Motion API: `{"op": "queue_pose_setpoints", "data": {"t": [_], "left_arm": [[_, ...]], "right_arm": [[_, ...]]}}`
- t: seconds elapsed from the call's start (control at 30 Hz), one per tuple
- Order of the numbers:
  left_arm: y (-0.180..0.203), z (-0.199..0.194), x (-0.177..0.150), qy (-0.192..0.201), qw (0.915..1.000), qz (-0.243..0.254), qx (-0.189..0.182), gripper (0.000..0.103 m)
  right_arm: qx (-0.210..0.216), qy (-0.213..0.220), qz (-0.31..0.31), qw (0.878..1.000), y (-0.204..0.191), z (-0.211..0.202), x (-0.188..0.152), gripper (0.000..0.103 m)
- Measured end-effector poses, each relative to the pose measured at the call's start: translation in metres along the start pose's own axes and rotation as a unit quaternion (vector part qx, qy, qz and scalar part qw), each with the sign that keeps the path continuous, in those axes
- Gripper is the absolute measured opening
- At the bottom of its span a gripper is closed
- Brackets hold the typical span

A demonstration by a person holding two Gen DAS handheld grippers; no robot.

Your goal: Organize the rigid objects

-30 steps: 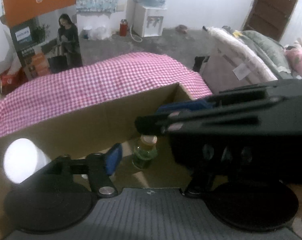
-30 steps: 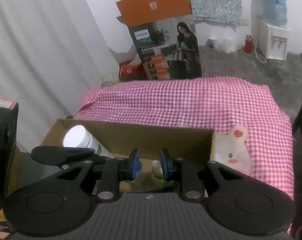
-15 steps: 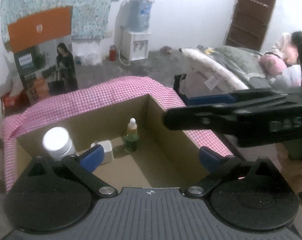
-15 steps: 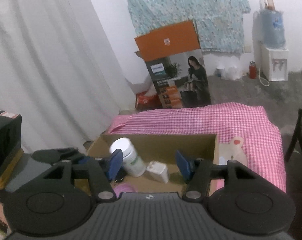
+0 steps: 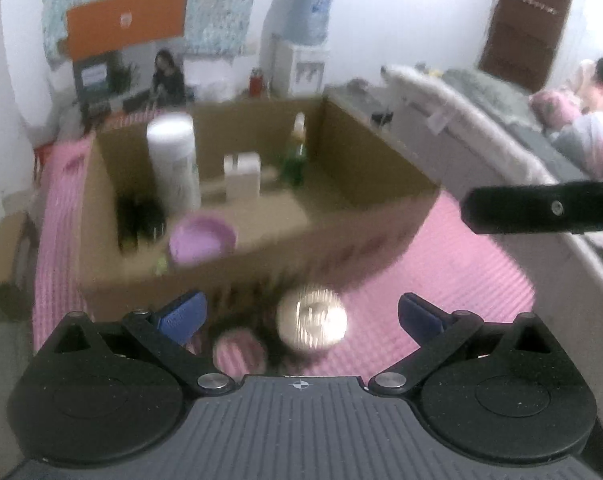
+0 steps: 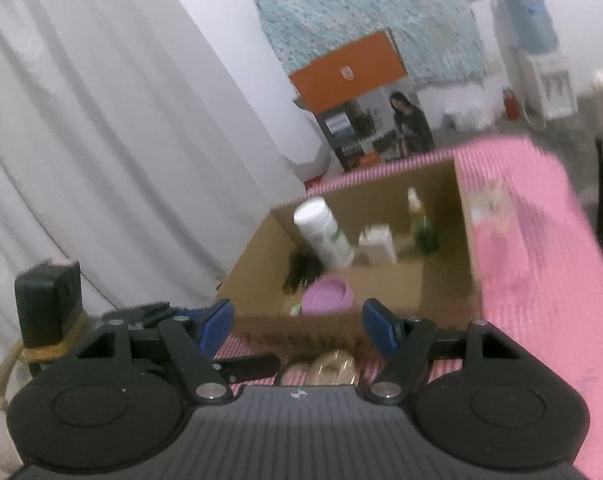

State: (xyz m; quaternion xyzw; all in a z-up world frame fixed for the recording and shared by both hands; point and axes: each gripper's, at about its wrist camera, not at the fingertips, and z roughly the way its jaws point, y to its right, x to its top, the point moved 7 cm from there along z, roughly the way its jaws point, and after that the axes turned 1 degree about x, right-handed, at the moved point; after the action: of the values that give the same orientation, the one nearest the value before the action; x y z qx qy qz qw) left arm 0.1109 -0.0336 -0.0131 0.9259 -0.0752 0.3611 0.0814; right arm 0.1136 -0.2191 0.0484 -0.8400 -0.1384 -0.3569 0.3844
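Both grippers, left and right, are gaping empty, right jaws just widening; cardboard box sitting beyond fingertips, gold-capped jar between left fingers.

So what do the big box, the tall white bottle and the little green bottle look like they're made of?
Box: brown cardboard, matte, with thin flat walls. Tall white bottle: probably plastic, opaque and smooth, with faint green print in the right wrist view. Green bottle: see-through green, so glass or clear plastic; the blur leaves it open.
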Motion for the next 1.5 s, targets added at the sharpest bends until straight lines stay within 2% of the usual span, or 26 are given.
{"op": "queue_pose_setpoints", "data": {"t": [0.17,0.23,0.3,0.5,0.63,0.83,1.07,1.27,1.5], "left_arm": [[0.005,0.022,-0.022,-0.005,0.9999,0.011,0.011,0.095],[0.005,0.03,-0.024,-0.005,0.9999,0.011,0.013,0.091],[0.005,0.035,-0.026,-0.007,0.9998,0.012,0.013,0.08],[0.013,0.048,-0.028,-0.021,0.9996,0.015,-0.004,0.068],[0.018,0.056,-0.03,-0.03,0.9993,0.024,-0.001,0.068],[0.026,0.052,-0.033,-0.038,0.9988,0.02,-0.025,0.067],[0.043,0.048,-0.039,-0.05,0.9966,0.042,-0.051,0.068],[0.046,0.058,-0.038,-0.052,0.9951,0.084,-0.013,0.067],[0.044,0.065,-0.038,-0.056,0.9953,0.079,-0.005,0.054]], "right_arm": [[-0.016,-0.028,0.046,0.998,0.015,0.038,-0.037,0.069],[-0.029,-0.039,0.051,0.997,0.023,0.056,-0.045,0.061],[-0.035,-0.054,0.06,0.996,0.031,0.075,-0.048,0.057],[-0.045,-0.085,0.077,0.992,0.048,0.11,-0.063,0.048],[-0.046,-0.103,0.082,0.99,0.053,0.122,-0.069,0.046],[-0.039,-0.113,0.085,0.989,0.055,0.121,-0.074,0.046],[-0.048,-0.118,0.084,0.988,0.06,0.102,-0.08,0.046],[-0.049,-0.115,0.095,0.988,0.067,0.098,-0.08,0.046],[-0.045,-0.115,0.095,0.988,0.066,0.101,-0.079,0.047]]}}
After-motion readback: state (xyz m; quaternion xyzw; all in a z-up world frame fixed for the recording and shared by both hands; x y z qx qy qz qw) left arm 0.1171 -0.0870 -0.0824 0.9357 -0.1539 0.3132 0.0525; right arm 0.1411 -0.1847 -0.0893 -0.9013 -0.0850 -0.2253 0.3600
